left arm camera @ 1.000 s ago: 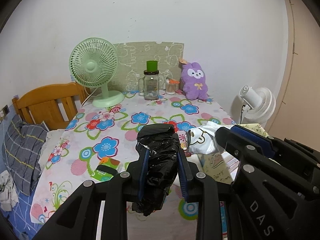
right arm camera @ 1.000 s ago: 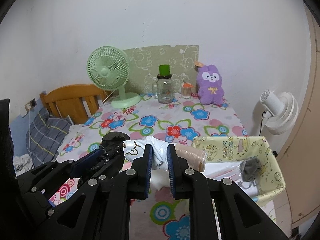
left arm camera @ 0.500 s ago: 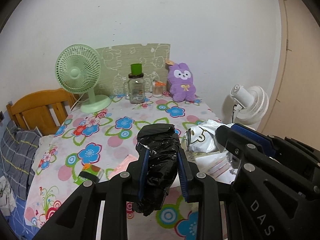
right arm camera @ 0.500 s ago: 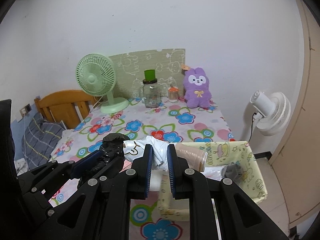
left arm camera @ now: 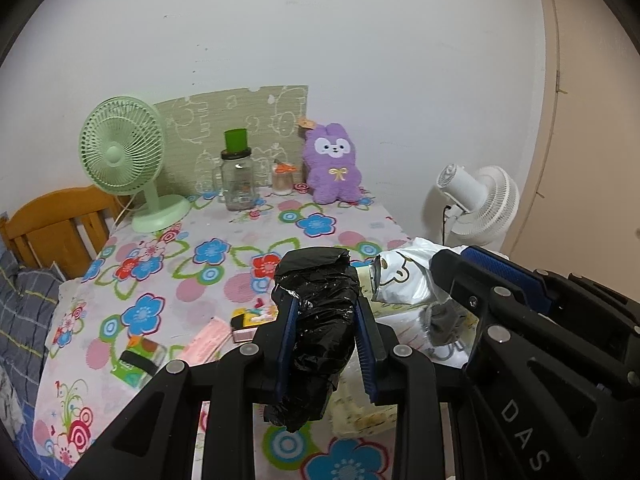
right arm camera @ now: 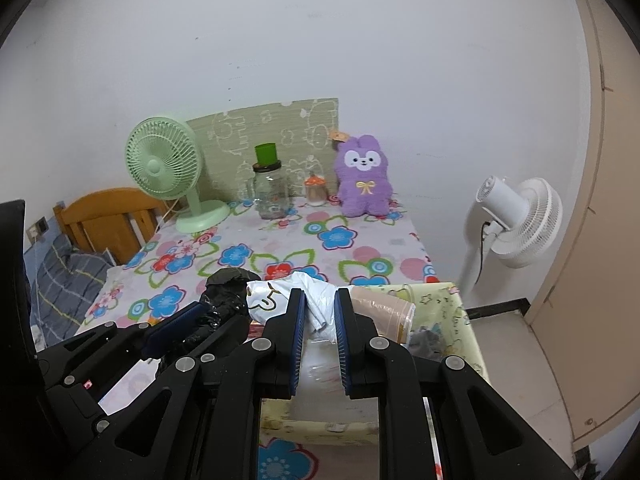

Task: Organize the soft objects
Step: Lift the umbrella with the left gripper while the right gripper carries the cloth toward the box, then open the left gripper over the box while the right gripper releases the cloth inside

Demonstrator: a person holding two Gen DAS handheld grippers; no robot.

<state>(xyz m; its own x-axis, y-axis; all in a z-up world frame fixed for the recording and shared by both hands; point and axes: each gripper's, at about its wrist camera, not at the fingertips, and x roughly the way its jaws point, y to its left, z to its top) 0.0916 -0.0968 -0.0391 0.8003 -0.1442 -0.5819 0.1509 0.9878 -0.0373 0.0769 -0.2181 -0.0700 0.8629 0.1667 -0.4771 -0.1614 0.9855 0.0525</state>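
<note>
My left gripper (left arm camera: 325,308) is shut on a crumpled black plastic bag (left arm camera: 320,276), which sticks out above and below the blue pads. To its right, my right gripper (right arm camera: 320,300) is shut on a white plastic bag with a cartoon print (right arm camera: 272,294). Both are held above the near right part of the flowered table (left arm camera: 224,256). Under the right gripper stands a yellow fabric bin (right arm camera: 452,304) holding a beige roll (right arm camera: 384,308) and a small grey item (right arm camera: 424,338). The black bag (right arm camera: 224,284) and left gripper (right arm camera: 188,316) also show in the right wrist view.
At the back of the table stand a green fan (left arm camera: 120,156), a glass jar with a green cup on it (left arm camera: 238,184), a small jar (left arm camera: 282,178) and a purple plush bunny (left arm camera: 334,168). A pink item (left arm camera: 204,344) and green packet (left arm camera: 138,360) lie near the front. A white floor fan (left arm camera: 476,200) stands right; a wooden headboard (left arm camera: 52,224) is left.
Both grippers have carried their bags to the right, so the table scene has slid left. The yellow bin now lies more directly beneath them. Neither grip has changed.
</note>
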